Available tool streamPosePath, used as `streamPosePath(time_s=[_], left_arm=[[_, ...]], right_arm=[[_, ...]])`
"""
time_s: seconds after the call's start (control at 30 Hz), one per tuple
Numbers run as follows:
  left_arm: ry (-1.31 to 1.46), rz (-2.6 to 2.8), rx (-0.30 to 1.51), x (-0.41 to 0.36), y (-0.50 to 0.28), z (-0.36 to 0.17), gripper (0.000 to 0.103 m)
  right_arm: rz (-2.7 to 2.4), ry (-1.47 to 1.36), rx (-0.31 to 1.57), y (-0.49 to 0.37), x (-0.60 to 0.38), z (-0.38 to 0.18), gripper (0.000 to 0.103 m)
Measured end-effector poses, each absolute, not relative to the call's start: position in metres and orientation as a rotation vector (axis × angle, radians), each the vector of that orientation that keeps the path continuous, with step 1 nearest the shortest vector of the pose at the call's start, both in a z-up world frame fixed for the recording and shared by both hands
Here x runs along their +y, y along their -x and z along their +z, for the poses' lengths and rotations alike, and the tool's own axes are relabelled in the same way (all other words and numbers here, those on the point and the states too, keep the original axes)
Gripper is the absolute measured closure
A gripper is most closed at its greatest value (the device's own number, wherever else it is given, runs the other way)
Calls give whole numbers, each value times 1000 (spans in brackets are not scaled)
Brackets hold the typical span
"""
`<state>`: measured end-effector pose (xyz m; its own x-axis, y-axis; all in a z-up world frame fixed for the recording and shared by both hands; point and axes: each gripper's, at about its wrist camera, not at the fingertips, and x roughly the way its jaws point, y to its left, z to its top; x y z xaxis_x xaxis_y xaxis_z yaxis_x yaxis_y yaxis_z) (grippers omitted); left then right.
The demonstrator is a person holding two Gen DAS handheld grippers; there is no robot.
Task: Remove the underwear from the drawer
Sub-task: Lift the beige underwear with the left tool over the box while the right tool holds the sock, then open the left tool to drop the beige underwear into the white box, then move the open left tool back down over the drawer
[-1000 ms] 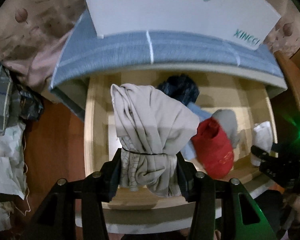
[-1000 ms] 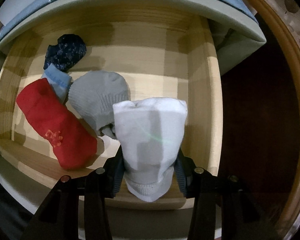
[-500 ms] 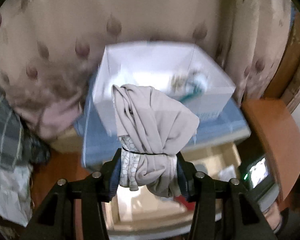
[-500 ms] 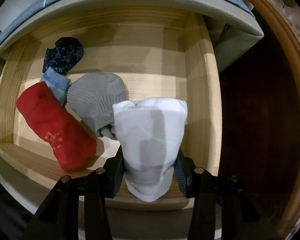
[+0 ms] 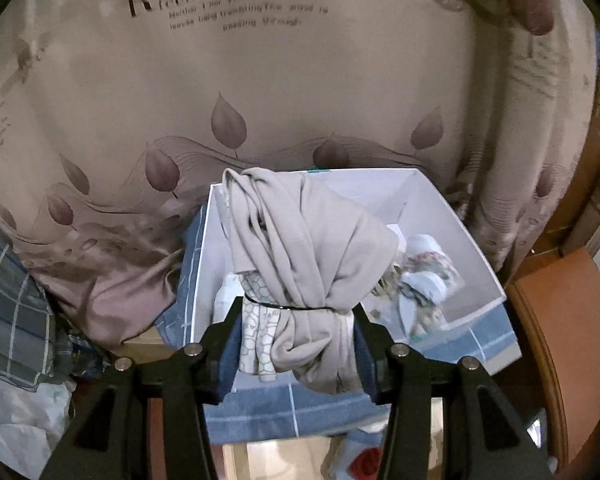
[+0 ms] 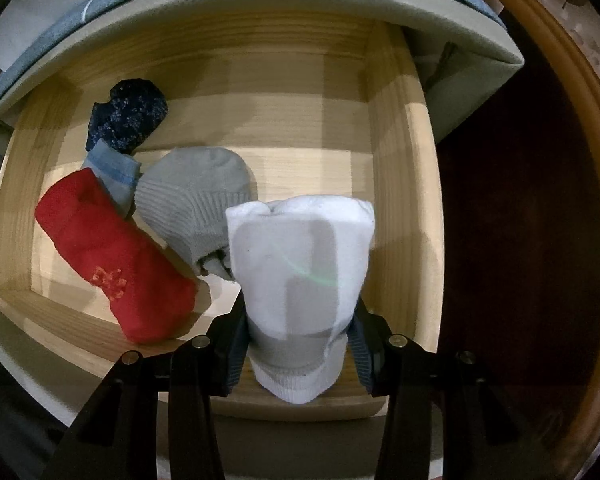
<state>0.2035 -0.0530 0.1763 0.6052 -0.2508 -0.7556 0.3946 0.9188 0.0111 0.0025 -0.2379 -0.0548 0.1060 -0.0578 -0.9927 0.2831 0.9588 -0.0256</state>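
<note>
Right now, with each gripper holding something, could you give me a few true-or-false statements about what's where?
1. The left gripper clamps a beige cloth bundle tied with a thin black band. True.
2. That bundle hangs before an open white box. True.
3. The right gripper is empty. False: it grips a rolled white sock.
4. The wooden drawer holds a red roll beside a grey one. True.
5. The red roll lies against the drawer's right wall. False: it lies at the left.

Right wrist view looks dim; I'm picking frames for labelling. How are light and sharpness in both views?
Right wrist view: drawer lit in bands, dark surround, green streak on the white sock. Left wrist view: evenly lit, beige bundle sharp, curtain print soft.
</note>
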Motion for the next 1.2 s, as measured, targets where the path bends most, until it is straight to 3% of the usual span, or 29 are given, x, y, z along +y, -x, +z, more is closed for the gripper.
streamPosePath(time_s=[0.37,0.67,1.2], left_arm=[[-274,-327,906,-76,-226,130,51],[-263,-330,892,-75,-219,145,45],[-299,-322,909,-37,-132,122,45]], right_arm=[[-240,-171,1454,-5,-236,-54,62],[-245,-165,1456,-4,-233,-53,62],[-252,-199,1464,-4,-240,-56,62]])
